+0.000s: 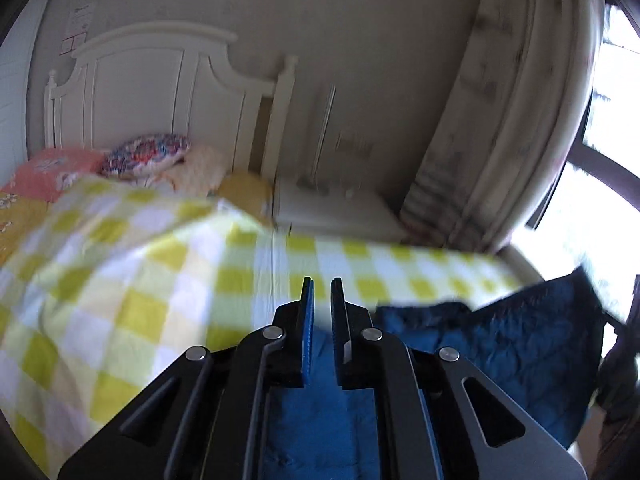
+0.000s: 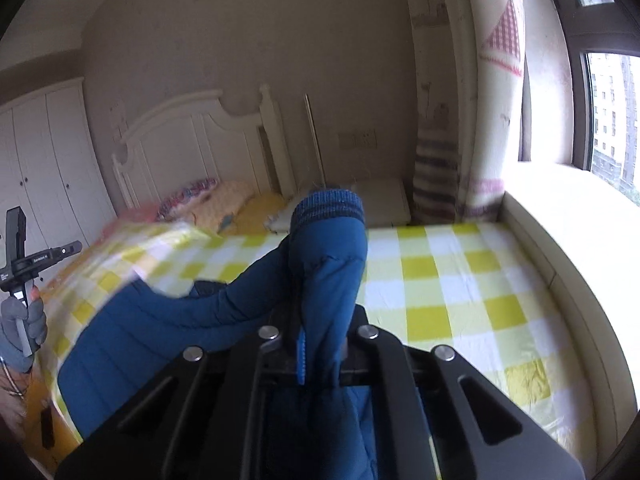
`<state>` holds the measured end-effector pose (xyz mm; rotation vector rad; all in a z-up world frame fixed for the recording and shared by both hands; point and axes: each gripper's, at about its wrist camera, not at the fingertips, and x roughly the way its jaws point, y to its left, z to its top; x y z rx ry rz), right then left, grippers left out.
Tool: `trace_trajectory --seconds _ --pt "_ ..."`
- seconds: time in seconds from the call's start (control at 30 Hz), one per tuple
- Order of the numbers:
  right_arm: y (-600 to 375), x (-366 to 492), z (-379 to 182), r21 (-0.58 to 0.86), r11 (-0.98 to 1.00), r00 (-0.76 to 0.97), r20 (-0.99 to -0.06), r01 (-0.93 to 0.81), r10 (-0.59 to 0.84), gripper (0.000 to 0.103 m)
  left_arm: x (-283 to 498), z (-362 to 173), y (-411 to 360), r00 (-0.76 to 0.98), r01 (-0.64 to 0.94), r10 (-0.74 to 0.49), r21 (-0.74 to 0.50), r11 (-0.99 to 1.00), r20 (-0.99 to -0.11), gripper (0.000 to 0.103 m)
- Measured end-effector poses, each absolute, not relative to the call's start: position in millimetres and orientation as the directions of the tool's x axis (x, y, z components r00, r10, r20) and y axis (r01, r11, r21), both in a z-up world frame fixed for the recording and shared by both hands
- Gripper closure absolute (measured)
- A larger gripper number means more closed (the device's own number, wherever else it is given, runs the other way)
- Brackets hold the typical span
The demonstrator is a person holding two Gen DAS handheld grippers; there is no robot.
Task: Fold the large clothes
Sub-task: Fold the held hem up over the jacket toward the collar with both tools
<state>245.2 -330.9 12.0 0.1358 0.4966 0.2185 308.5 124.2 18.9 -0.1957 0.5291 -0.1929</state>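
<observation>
Blue quilted jacket point(image 2: 132, 340) draped over the near edge of the bed point(image 2: 452, 280), one sleeve point(image 2: 332, 256) lifted upright. Right hand-held gripper point(image 2: 320, 354) clamped on that sleeve, ribbed cuff point(image 2: 328, 204) standing above the fingers. Left hand-held gripper point(image 1: 322, 292) parted by a narrow gap, gripping nothing, poised over jacket fabric. Beyond, yellow-and-white checked sheet point(image 1: 120, 272). Farther back, pillows point(image 1: 148, 154) against a white headboard point(image 1: 160, 84); curtain point(image 2: 492, 92) beside the window point(image 2: 608, 120).
</observation>
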Motion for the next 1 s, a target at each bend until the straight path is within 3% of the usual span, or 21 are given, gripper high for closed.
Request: trace_trajectory --seconds 0.07,0.13,0.33,0.43,0.5,0.53,0.57,0.6,0.73,0.8,0.83,0.87,0.9,1.0 --pt "-328.4 251.5 14.8 0.181 0.969 0.857 -0.458 -0.171 0.237 0.095 326.2 26.9 121.1 0.816 0.148 -0.257 -0.242 0.959 -0.518 0.095" --pt "-324.6 260.8 7.4 0.199 0.968 0.849 -0.474 -0.154 0.232 0.095 345.7 15.5 120.0 0.734 0.208 -0.373 -0.335 0.919 -0.568 0.095" --pt "-347.6 275.3 -53.9 0.289 0.955 0.795 -0.563 -0.067 0.226 0.093 382.9 -87.3 139.5 0.529 0.089 -0.441 -0.469 0.879 -0.725 0.091" --pt "-369.3 284.1 -84.9 0.365 0.931 0.753 -0.608 -0.016 0.252 0.086 387.2 -110.5 152.5 0.519 0.058 -0.487 -0.54 0.84 -0.702 0.082" --pt "-374.0 286.0 -94.8 0.398 0.917 0.74 -0.617 -0.002 0.269 0.083 390.0 -113.0 158.8 0.53 0.054 -0.527 -0.594 0.803 -0.664 0.065" --pt "-372.7 288.1 -96.8 0.393 0.919 0.734 -0.624 -0.001 0.268 0.081 391.3 -111.8 159.8 0.536 0.058 -0.542 -0.612 0.789 -0.647 0.025" --pt "-370.8 289.9 -97.8 0.382 0.924 0.729 -0.632 -0.001 0.262 0.081 392.5 -109.2 160.6 0.549 0.078 -0.571 -0.643 0.762 -0.61 0.006" --pt "-368.3 291.1 -97.6 0.37 0.929 0.726 -0.639 -0.001 0.256 0.081 391.9 -106.4 158.5 0.562 0.09 -0.579 -0.652 0.753 -0.591 0.004" --pt "-365.9 290.1 -99.6 0.365 0.931 0.726 -0.639 -0.003 0.253 0.08 399.3 -106.9 146.3 0.552 0.071 -0.5 -0.56 0.825 -0.667 0.004" --pt "-365.6 288.1 -102.5 0.37 0.929 0.726 -0.639 0.0 0.255 0.08 398.9 -112.6 135.1 0.527 0.101 -0.498 -0.531 0.841 -0.689 0.014" --pt "-364.3 288.1 -102.9 0.367 0.93 0.725 -0.641 0.001 0.252 0.08 396.2 -112.9 131.1 0.536 0.118 -0.483 -0.505 0.855 -0.693 0.035" --pt "-362.5 286.9 -103.7 0.362 0.932 0.724 -0.644 0.002 0.248 0.08 390.8 -108.9 126.8 0.566 0.115 -0.411 -0.426 0.897 -0.714 0.066" --pt "-361.5 286.1 -102.9 0.355 0.935 0.724 -0.645 0.001 0.243 0.08 386.0 -103.9 122.6 0.598 0.103 -0.342 -0.353 0.93 -0.725 0.078" --pt "-356.0 280.4 -91.1 0.337 0.941 0.747 -0.621 -0.017 0.236 0.09 368.6 -82.3 119.0 0.658 0.143 -0.335 -0.325 0.935 -0.675 0.087"
